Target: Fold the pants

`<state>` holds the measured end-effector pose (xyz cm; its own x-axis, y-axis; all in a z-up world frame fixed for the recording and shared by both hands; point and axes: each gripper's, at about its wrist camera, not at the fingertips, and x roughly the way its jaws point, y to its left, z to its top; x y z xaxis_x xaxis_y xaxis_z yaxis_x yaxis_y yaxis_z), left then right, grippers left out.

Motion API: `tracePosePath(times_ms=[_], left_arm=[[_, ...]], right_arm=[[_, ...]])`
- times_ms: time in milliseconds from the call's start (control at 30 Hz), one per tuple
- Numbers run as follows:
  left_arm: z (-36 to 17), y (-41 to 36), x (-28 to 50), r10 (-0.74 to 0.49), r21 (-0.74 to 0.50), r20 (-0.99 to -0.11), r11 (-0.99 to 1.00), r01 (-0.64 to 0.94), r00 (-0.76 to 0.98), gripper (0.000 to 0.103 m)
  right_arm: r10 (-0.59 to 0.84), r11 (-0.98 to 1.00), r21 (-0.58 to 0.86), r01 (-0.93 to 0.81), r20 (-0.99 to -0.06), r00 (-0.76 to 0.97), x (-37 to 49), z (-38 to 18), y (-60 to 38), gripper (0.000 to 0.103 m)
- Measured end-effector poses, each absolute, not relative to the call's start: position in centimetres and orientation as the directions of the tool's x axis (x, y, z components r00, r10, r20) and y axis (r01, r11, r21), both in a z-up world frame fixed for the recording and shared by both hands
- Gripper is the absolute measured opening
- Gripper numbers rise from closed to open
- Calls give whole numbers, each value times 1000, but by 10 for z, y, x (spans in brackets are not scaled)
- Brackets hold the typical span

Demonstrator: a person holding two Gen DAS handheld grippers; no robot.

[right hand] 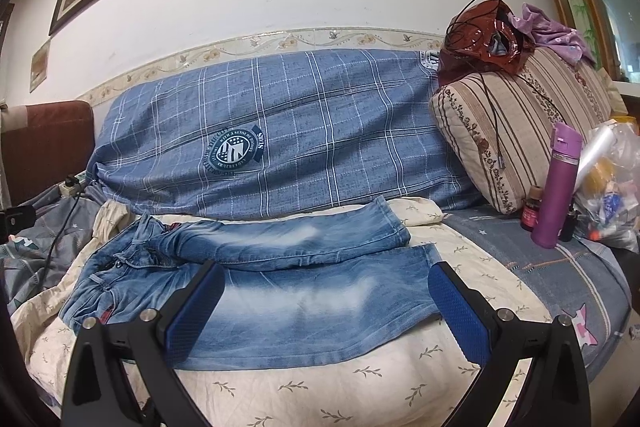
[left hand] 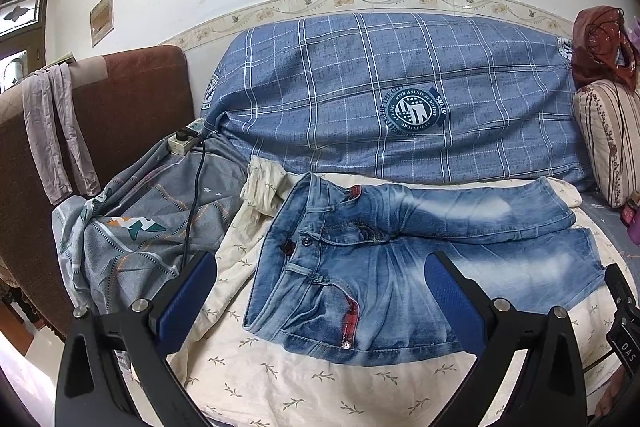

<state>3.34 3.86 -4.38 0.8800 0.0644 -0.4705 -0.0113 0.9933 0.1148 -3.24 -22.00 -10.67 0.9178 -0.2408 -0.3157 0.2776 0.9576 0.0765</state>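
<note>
Faded blue denim pants (left hand: pixel 400 267) lie flat across the frame's centre on a cream leaf-print quilt (left hand: pixel 280 379), legs side by side. Left tongs (left hand: pixel 320 307) and right tongs (right hand: pixel 326 311) hover wide open, empty. Thick, limp denim looks heaviest at the waistband (left hand: pixel 280 267), likely the firmest hold.

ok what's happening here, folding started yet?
Not yet. The jeans lie spread flat on the cream floral blanket, waistband to the left, legs side by side. Both the left tongs and the right tongs hover open above them, touching nothing. No fold is visible.
</note>
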Motion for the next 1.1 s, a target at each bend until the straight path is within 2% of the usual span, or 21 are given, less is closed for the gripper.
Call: tracePosePath(times_ms=[1100], left_arm=[[-48, 37, 37, 63, 129, -490, 992, 1, 870, 103]], right_arm=[[-234, 958, 78, 276, -347, 908, -28, -109, -222, 103]])
